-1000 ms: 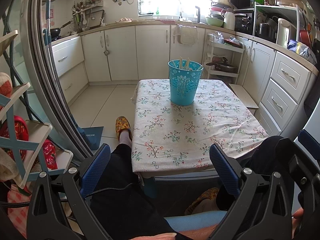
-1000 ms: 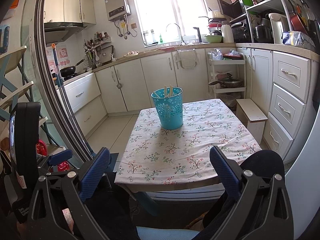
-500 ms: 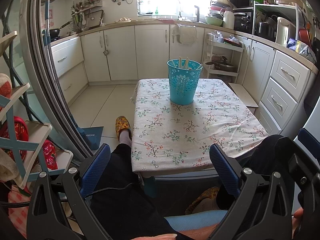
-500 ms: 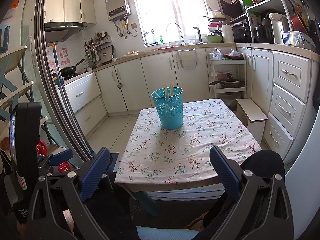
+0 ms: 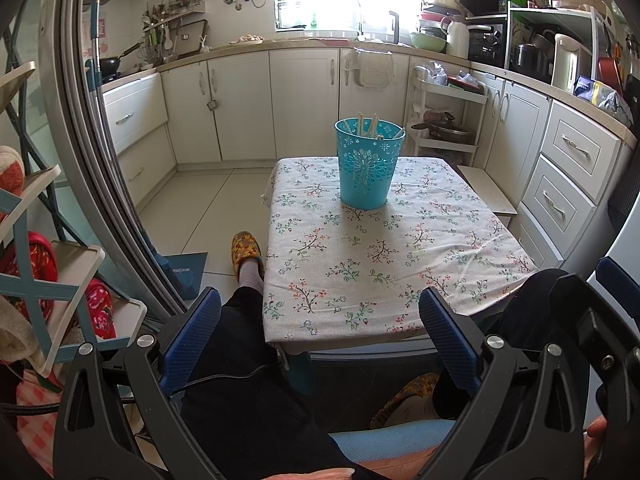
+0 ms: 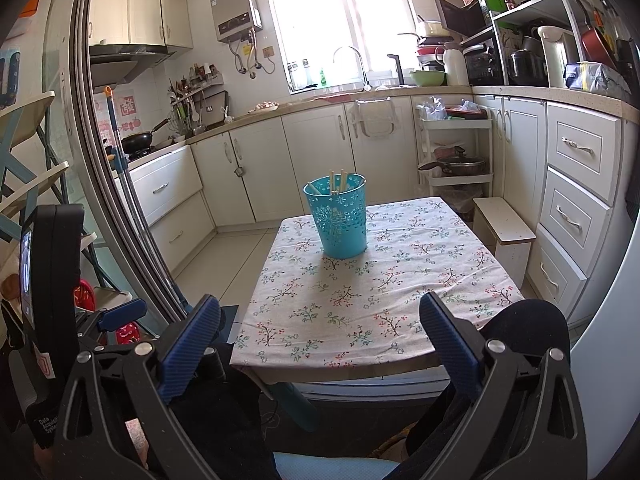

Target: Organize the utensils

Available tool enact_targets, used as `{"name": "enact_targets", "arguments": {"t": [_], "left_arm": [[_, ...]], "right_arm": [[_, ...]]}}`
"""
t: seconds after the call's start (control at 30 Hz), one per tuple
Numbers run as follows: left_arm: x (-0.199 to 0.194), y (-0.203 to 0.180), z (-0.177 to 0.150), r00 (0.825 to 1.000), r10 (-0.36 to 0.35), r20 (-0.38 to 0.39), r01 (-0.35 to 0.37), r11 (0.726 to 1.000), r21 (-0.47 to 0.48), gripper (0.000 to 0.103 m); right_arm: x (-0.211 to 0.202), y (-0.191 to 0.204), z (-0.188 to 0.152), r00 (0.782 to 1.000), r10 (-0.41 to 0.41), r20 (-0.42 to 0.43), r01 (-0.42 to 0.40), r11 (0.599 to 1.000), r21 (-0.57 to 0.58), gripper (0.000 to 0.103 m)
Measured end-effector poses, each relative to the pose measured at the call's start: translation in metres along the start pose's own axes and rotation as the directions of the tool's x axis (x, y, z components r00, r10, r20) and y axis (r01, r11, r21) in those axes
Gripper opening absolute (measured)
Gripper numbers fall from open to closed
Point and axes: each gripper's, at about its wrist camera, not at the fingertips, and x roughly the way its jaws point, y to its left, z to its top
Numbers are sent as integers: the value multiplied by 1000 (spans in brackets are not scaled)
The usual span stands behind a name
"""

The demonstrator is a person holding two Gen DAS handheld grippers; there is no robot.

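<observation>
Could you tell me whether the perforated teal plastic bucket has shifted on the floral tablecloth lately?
No; the perforated teal plastic bucket stays on the same floral tablecloth motifs.

This is a home kitchen. White cabinets (image 6: 256, 172) and drawers (image 6: 576, 184) run under an L-shaped countertop (image 6: 420, 91), with a sink tap (image 6: 352, 60) below a bright window (image 6: 344, 20). A gas water heater (image 6: 235, 10) hangs on the tiled wall, and a black wok (image 6: 138, 142) sits on the stove beneath a range hood (image 6: 120, 60). Appliances and pots fill a shelf rack (image 6: 536, 40) on the right. A low table (image 6: 372, 280) carries a floral cloth, and a person's slippered foot (image 5: 246, 250) rests on the tile floor.
</observation>
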Motion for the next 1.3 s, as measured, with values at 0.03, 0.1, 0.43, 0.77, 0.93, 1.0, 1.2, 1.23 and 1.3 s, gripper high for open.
{"name": "enact_targets", "arguments": {"t": [0.03,0.1,0.43,0.77,0.93,1.0,1.2,1.23,1.3], "left_arm": [[0,0,0,1000,0,-1,0,1000,0,95],[0,0,0,1000,0,-1,0,1000,1,95],[1,2,-2,1000,-1,-3,1,1000,2,95],[1,3,-3,1000,-1,-3,1,1000,2,95],[0,4,-4,1000,-1,-3,1,1000,2,95],[1,3,-3,1000,-1,-4,1,1000,2,95],[1,3,-2,1000,-1,-3,1,1000,3,95],[1,3,-2,1000,-1,-3,1,1000,3,95],[1,4,-3,1000,-1,-3,1,1000,3,95]], "right_arm": [[0,0,0,1000,0,1,0,1000,0,96],[0,0,0,1000,0,0,0,1000,0,96],[0,1,0,1000,0,0,0,1000,-1,96],[0,1,0,1000,0,-1,0,1000,0,96],[0,1,0,1000,-1,0,1,1000,1,96],[0,2,0,1000,-1,0,1,1000,1,96],[0,1,0,1000,-1,1,1,1000,1,96],[0,2,-1,1000,-1,0,1,1000,1,96],[0,2,-1,1000,-2,0,2,1000,2,96]]}}
